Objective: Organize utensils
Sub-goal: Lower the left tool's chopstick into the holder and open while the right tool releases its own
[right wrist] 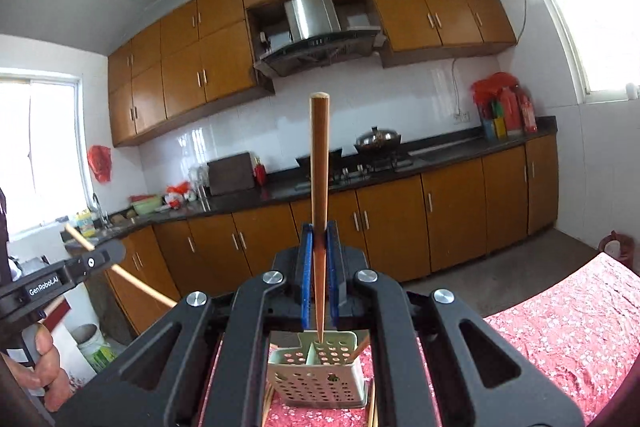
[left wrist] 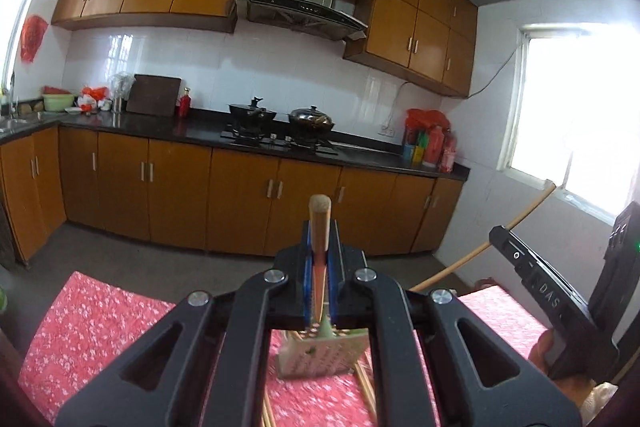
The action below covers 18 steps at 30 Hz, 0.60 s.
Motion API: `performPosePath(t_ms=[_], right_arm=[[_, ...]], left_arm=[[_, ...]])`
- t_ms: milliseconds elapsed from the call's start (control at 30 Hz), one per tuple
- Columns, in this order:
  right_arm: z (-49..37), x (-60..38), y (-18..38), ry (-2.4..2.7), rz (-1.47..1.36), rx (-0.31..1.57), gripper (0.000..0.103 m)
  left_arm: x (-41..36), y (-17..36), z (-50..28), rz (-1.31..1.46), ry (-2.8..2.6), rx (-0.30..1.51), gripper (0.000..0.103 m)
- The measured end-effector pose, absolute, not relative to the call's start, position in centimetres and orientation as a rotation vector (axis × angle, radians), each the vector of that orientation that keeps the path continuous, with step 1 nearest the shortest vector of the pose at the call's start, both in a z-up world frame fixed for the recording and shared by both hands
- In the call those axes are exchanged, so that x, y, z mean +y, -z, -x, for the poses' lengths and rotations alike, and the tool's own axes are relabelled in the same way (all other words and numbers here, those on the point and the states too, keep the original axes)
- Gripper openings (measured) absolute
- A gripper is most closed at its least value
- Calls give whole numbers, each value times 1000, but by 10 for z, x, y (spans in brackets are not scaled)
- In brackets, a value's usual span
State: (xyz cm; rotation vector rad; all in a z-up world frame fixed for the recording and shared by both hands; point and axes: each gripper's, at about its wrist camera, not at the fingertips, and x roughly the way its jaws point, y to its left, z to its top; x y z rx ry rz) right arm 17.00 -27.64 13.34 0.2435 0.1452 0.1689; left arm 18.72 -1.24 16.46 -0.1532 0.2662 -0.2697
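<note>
Black linkage of the left gripper [left wrist: 319, 247] is filling the bottom of the left wrist view, its jaws clamping a wooden chopstick [left wrist: 319, 223] that is sticking up at frame centre. Below it, seen through the linkage gap, a pale green perforated utensil holder [left wrist: 320, 355] is sitting on the red floral cloth [left wrist: 100, 327] over the tabletop, with more loose chopsticks [left wrist: 366, 387] lying beside and under it.

Right gripper [right wrist: 319, 247] is doing likewise in its own view: jaws closed on a second chopstick [right wrist: 319, 163], long and upright at centre, its lower tip pointing into the holder's compartments [right wrist: 320, 363]. Whether the tip is touching inside is hard to tell.

Each gripper is showing in the other's view: right one at the right edge [left wrist: 552, 291], left one at lower left [right wrist: 60, 275], both with chopsticks angled out. A hand [right wrist: 40, 359] is gripping the left handle. Kitchen counter with two pots [left wrist: 312, 121] is running across the background.
</note>
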Motion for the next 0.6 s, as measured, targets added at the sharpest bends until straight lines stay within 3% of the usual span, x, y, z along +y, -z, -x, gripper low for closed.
performPosePath(t_ms=[300,467,600], right_arm=[[-211,-262,-90,-166,-249,327,8],[-206,-259,-92,-168,-227,340,9],[-194,-267,-101,-158,-240,317,30]], left_arm=[[-34,-117,-242,126,248,396,7],[-26,-116,-239,146,242,401,17],[-18,-126,-227,165,233,370,21]])
